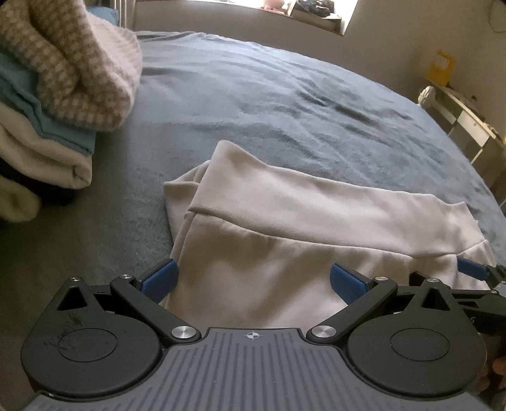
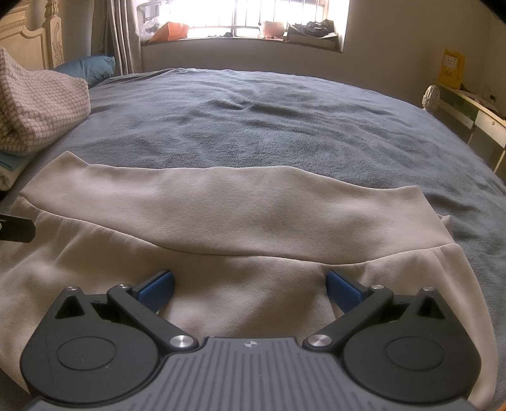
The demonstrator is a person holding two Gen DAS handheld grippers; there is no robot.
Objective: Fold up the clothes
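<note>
A pale beige, soft-knit garment with a wide folded waistband [image 2: 221,202] lies spread flat on a grey-blue fleece bed cover [image 2: 268,126], its band running crosswise along the far side of the cloth and the looser body fabric gathered toward the cameras. The left gripper [image 1: 253,281], with black linkage arms and blue pads, hangs low over the left part of the garment [image 1: 284,227]; its fingers stand wide apart with only cloth visible between them, and nothing is clamped. The left blue pad [image 1: 159,279] sits at the garment's left edge, where beige cloth meets the bed cover [image 1: 284,95]. The right gripper [image 2: 249,286] is posed the same way over the middle of the garment, fingers spread apart and empty, the blue pads [image 2: 156,289] close above the cloth; whether they touch it cannot be told. In the left wrist view, the tip of the right gripper [image 1: 474,272] shows at the right edge, just beside the left one, over the same garment. A stack of folded clothes, topped by a pink-and-tan checked knit piece [image 1: 63,63] above teal and cream layers, rests on the bed to the left, apart from the beige garment. A bright barred window with a cluttered sill [image 2: 246,22] stands beyond the bed.
</note>
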